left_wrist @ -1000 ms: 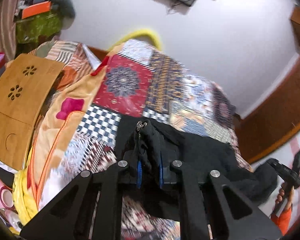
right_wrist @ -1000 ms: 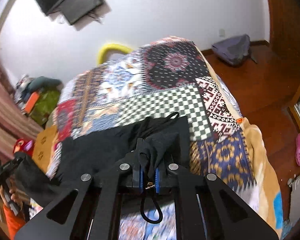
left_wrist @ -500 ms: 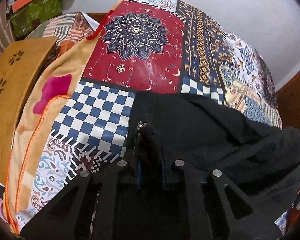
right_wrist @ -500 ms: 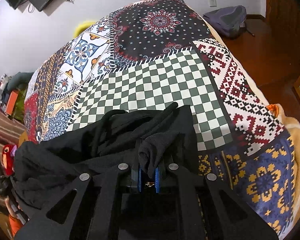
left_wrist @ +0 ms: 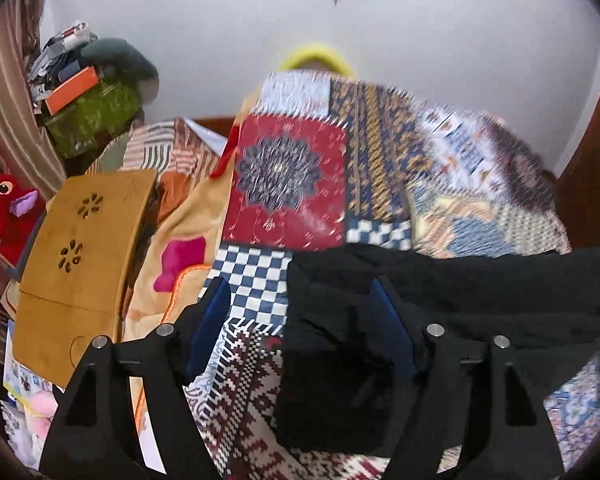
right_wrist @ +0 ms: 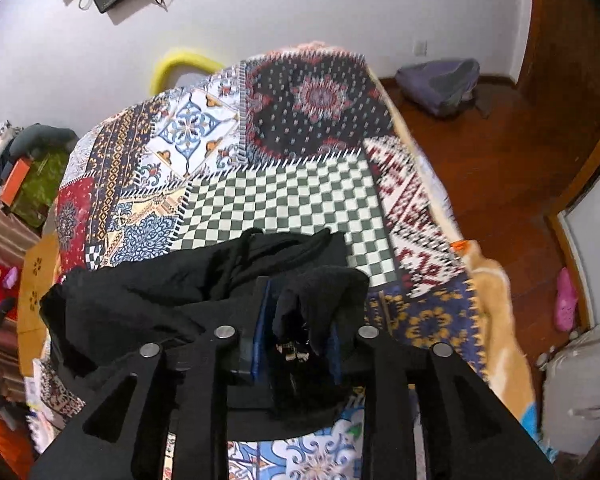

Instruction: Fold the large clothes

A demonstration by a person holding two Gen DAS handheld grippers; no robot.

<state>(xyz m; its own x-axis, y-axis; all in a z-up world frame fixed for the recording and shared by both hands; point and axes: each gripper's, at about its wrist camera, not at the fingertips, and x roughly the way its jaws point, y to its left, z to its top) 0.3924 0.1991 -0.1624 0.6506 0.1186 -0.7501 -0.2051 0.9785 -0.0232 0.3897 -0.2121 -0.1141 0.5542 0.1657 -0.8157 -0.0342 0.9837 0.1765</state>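
A black garment (left_wrist: 440,320) lies folded on a patchwork bedspread (left_wrist: 292,176). My left gripper (left_wrist: 300,300) is open, its blue-padded fingers (left_wrist: 212,320) spread wide; the garment's left edge lies between and under them. In the right wrist view the same black garment (right_wrist: 160,292) lies bunched across the bedspread (right_wrist: 280,200). My right gripper (right_wrist: 298,320) is partly open, with a fold of the garment with a zipper end draped loosely between its fingers.
A wooden lap desk (left_wrist: 76,252) and a red plush toy (left_wrist: 4,212) sit left of the bed. Clutter is piled on a green box (left_wrist: 92,116). A yellow hoop (left_wrist: 316,56) stands behind the bed. Wooden floor with a grey bag (right_wrist: 440,84) lies to the right.
Both grippers were shut on the garment; now the left has opened wide and the right has loosened. Both views have tilted up from the bed toward the wall.
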